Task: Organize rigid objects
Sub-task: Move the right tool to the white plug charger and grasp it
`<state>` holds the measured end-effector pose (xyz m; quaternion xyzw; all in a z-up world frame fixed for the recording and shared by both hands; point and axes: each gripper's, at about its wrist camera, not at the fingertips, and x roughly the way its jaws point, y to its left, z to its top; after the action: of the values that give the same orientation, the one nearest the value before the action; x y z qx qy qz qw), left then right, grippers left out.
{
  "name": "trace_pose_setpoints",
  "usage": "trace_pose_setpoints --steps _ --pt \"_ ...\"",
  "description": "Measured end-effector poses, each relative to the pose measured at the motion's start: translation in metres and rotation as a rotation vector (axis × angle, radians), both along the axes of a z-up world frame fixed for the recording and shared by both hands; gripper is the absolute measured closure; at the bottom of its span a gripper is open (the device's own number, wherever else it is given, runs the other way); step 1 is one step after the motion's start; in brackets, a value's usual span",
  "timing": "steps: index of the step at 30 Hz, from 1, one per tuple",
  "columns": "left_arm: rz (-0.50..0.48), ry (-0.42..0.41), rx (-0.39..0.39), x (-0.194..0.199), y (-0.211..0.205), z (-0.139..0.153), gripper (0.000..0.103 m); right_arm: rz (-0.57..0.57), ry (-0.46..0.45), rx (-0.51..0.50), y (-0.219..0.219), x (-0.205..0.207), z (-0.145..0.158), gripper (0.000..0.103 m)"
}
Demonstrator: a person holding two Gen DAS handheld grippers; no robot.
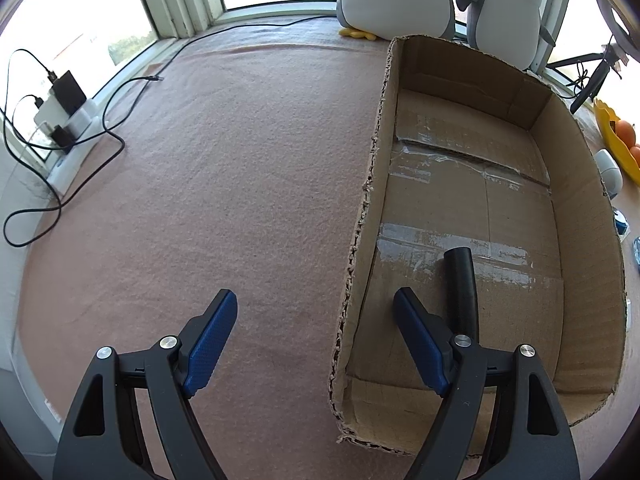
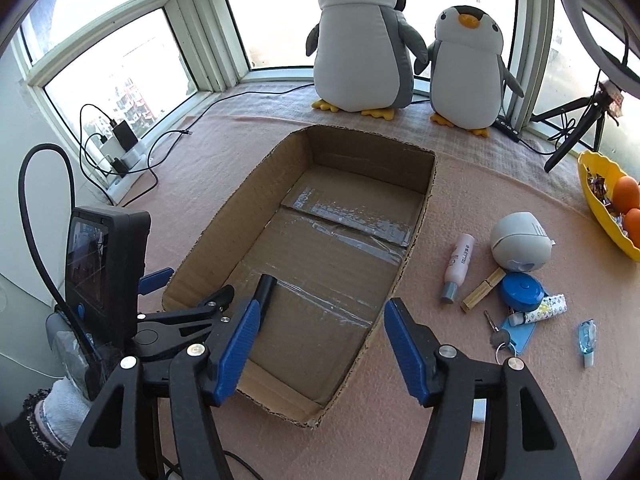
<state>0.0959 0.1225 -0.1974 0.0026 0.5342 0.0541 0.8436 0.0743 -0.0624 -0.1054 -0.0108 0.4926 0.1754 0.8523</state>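
One black tube (image 1: 462,290) in one cardboard box (image 1: 588,216) — two penguins (image 2: 362,36)

Black tongs (image 1: 316,304) with textured blue pads (image 1: 210,342), silver screws (image 1: 168,343); white glove (image 2: 66,404).

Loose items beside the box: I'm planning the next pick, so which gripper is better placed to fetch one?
Right. The right gripper is open and empty, with the pink tube and blue round case just to its right. The left gripper, also open, hangs over the cardboard box wall, away from them.
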Motion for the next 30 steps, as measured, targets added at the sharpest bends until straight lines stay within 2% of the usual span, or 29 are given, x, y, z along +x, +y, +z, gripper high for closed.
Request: trace_pose_setpoints --steps 6,17,25,30 --pt "0.002 -0.001 0.005 0.001 0.000 0.001 0.022 -0.075 0.013 0.033 -0.044 -0.006 0.003 0.040" --pt "0.008 -0.005 0.007 0.001 0.000 0.000 0.021 -0.257 0.092 -0.029 -0.122 -0.012 -0.023 0.036" --pt "0.008 -0.004 0.004 0.001 0.001 0.000 0.021 -0.299 0.212 0.060 -0.142 -0.008 -0.054 0.036" --pt "0.010 -0.004 0.000 0.001 0.001 0.001 0.021 -0.301 0.265 0.014 -0.134 -0.001 -0.071 0.036"
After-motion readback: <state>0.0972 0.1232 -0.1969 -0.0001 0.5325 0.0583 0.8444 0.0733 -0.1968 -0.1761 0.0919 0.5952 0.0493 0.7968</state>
